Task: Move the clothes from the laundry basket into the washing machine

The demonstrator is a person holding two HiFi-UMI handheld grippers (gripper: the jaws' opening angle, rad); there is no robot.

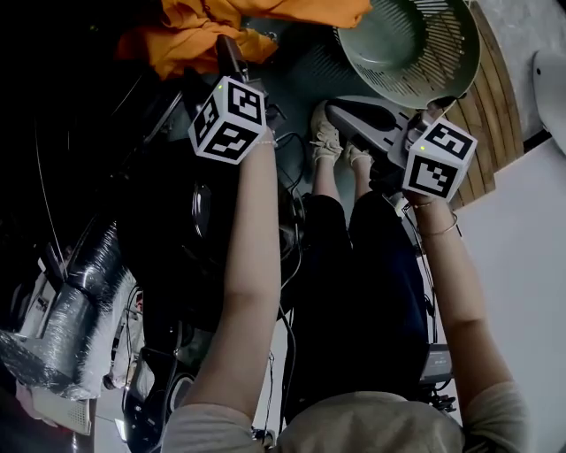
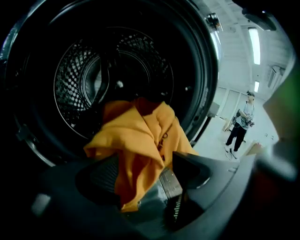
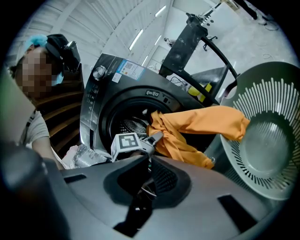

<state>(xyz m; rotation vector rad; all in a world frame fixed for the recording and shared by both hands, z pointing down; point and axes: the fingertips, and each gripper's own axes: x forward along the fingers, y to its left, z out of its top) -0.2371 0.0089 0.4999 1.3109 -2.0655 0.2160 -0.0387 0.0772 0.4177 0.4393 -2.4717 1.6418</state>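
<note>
An orange garment (image 1: 221, 26) spills out of the washing machine's round door opening (image 3: 110, 117) toward the green slotted laundry basket (image 1: 411, 44). In the left gripper view the garment (image 2: 140, 136) lies in front of the steel drum (image 2: 93, 79) and drapes down between the jaws. My left gripper (image 2: 145, 173) is open; its ribbed pads (image 2: 105, 176) stand apart on either side of the cloth. Its marker cube (image 3: 127, 143) sits at the door. My right gripper (image 3: 144, 182) is shut with nothing in it and hangs in front of the basket (image 3: 262, 145).
A foil-wrapped duct (image 1: 71, 301) and cables lie at the lower left beside the machine. A wooden slatted board (image 1: 491, 106) is under the basket. A person (image 2: 241, 122) stands far off on the pale floor. My own legs and shoes (image 1: 327, 137) are between the grippers.
</note>
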